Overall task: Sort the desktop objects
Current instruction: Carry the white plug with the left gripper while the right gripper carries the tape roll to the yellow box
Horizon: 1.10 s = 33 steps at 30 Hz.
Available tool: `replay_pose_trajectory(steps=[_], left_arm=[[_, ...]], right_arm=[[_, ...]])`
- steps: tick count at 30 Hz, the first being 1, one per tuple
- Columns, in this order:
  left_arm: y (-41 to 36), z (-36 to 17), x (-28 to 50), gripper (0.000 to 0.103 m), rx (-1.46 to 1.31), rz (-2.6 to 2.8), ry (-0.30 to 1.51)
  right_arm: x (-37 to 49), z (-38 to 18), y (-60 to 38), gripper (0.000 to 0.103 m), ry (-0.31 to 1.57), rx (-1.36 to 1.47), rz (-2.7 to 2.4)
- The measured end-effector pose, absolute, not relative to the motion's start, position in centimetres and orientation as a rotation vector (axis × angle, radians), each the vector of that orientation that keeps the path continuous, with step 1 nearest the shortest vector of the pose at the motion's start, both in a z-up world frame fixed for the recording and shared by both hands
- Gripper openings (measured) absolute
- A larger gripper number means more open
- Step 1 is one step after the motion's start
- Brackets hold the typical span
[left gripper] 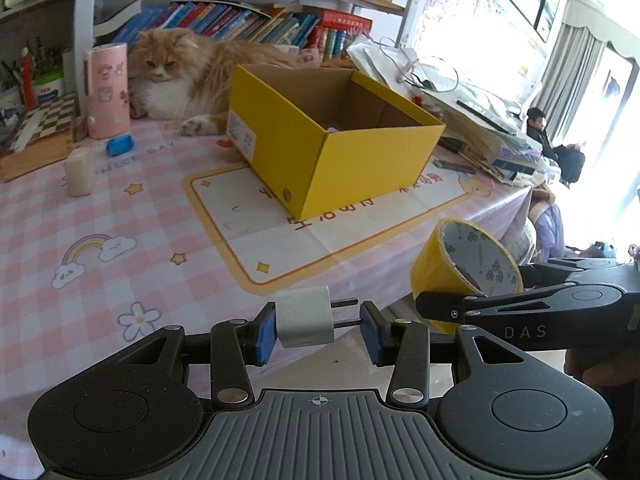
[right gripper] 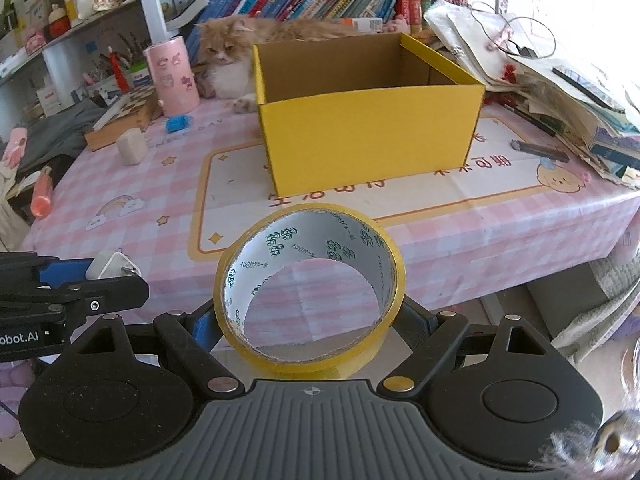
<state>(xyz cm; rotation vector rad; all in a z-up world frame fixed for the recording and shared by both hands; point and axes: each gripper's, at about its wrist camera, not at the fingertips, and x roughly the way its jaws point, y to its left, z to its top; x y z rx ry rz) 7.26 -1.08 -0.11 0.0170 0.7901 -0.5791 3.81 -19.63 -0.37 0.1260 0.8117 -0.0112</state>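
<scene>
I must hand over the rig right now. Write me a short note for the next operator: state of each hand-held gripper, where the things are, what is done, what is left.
Left hand-held gripper: shut on the white plug adapter, held at the near table edge.
Right hand-held gripper: shut on the yellow tape roll, also lifted before the table.
Yellow box: open, at mid-table; one small pale item seems to lie inside.
Still on the table: blue object and white block at far left, dark pen-like item right of the box.
Left to do, likely: drop both held items into the box, then collect the rest.
</scene>
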Motion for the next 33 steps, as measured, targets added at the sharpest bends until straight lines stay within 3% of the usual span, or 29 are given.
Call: replay_pose_trajectory(steps=[33], left_arm=[[-13.5,1.9,12.3,0.043,0.111,-0.686,0.704]], right_arm=[[7.7,-0.8,-31.1,0.084,0.787,0.224,-0.089]])
